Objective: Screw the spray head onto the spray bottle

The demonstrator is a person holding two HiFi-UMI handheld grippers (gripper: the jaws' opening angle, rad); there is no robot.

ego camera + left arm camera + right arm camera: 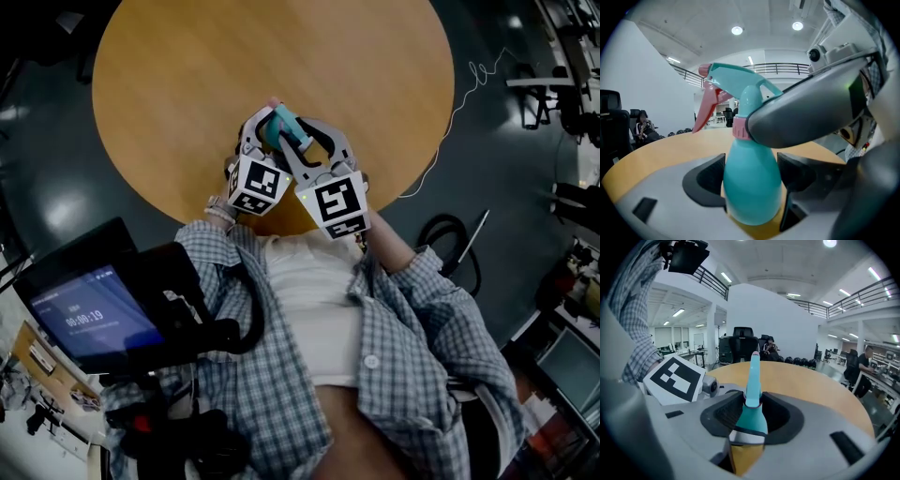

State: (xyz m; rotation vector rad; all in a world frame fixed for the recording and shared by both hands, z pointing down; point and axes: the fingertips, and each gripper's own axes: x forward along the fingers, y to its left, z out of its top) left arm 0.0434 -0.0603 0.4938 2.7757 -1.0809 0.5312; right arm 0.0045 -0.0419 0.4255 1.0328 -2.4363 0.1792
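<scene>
A teal spray bottle (752,183) stands upright between the pads of my left gripper (752,176), which is shut on its body. The teal spray head (736,79), with a pink trigger (705,110) and a pink collar (739,129), sits on the bottle's neck. My right gripper (752,414) is shut on the spray head (752,380) just above the collar; one of its fingers (811,112) crosses the left gripper view. In the head view both grippers meet around the bottle (281,127) over the near edge of the round wooden table (187,84).
The left gripper's marker cube (675,378) lies close on the left in the right gripper view. A screen on a dark stand (89,314) is at the person's left side. Cables (450,239) lie on the dark floor to the right. Office chairs (743,345) stand beyond the table.
</scene>
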